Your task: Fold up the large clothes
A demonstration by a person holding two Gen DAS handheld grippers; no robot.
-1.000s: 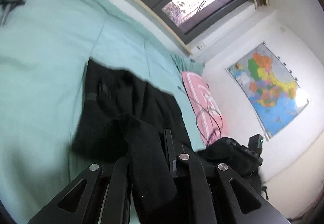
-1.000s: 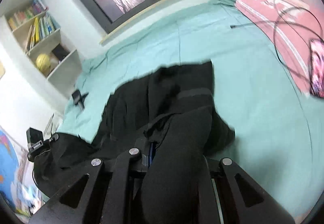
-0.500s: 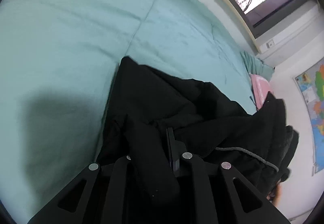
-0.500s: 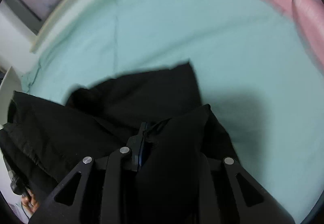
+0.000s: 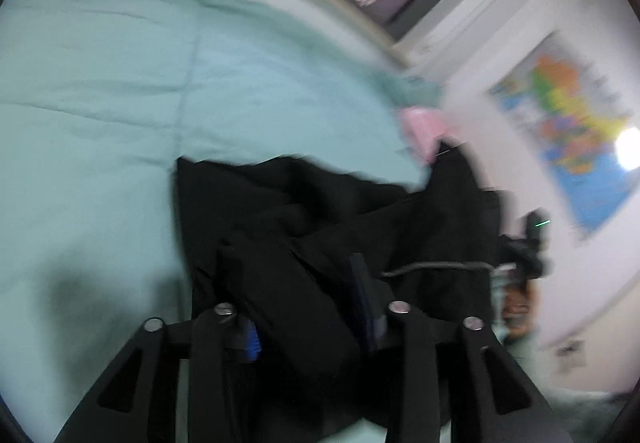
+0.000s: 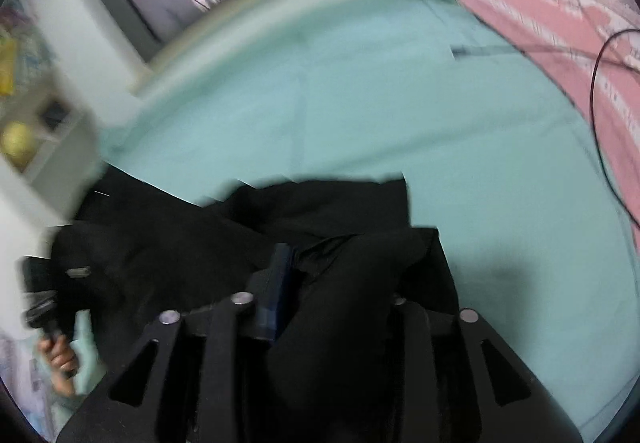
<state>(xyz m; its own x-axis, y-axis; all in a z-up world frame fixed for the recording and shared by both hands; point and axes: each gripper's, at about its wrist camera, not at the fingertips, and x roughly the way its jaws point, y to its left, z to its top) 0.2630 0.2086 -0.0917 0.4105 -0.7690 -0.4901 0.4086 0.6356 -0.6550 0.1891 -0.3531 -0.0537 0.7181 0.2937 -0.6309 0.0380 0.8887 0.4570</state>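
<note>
1. Both grippers have swung the black garment (image 5: 320,211) forward and down onto the teal bedspread (image 5: 100,103) since a second ago, when they held it pinched and higher; the jaws of each have just been opening, with cloth between them.

2. The left gripper (image 5: 304,307) stands part-spread, a thick fold of fabric lying between its jaws; through the motion blur the pads appear no longer to press on it.

3. The right gripper (image 6: 332,295) is likewise part-spread, a rounded fold draped through its gap, seemingly released.

4. The garment lies bunched on the bed, running from each gripper's mouth toward 12 o'clock. In the left view its bulk trails to 3 o'clock, where the other gripper is; in the right view it trails to 9 o'clock.

5. Its long axis thus seems to run between the two grippers, each at one end and equally near, so the next fold likely needs both.

6. The pink pillow (image 6: 560,27) sits at 1 o'clock in the right view, well apart.
</note>
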